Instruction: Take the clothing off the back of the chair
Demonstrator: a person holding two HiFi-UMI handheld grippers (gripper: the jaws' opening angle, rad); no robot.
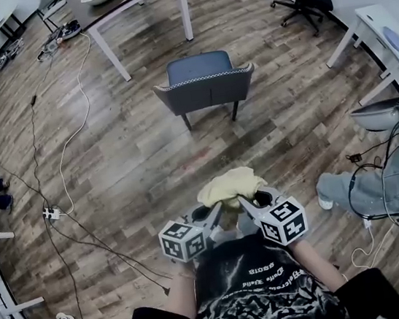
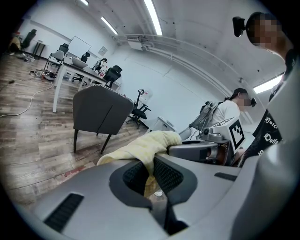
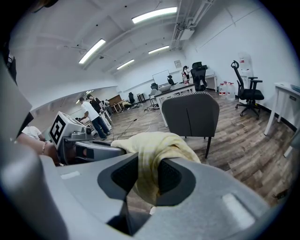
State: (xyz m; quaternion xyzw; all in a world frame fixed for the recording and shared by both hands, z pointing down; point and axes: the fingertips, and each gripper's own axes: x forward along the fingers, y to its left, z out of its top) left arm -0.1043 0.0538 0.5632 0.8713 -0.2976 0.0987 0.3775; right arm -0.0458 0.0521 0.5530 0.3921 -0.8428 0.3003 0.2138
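Clothing point(image 1: 229, 186): pale yellow, was bunched at 6 o'clock from the bare chair point(image 1: 203, 81) | Grip: your left gripper point(image 1: 217, 208) and right gripper point(image 1: 244, 202) both clamped it | Care: you needed even pinches, hem kept off the floor point(image 1: 110, 153).

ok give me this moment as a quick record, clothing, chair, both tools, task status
clothing: pale yellow clothing, bunched, held up between both tools
chair: grey chair, upright on the wood floor, ahead of the person, apart from the clothing, back bare
left tool: shut on the clothing
right tool: shut on the clothing
task status: clothing is off the chair back
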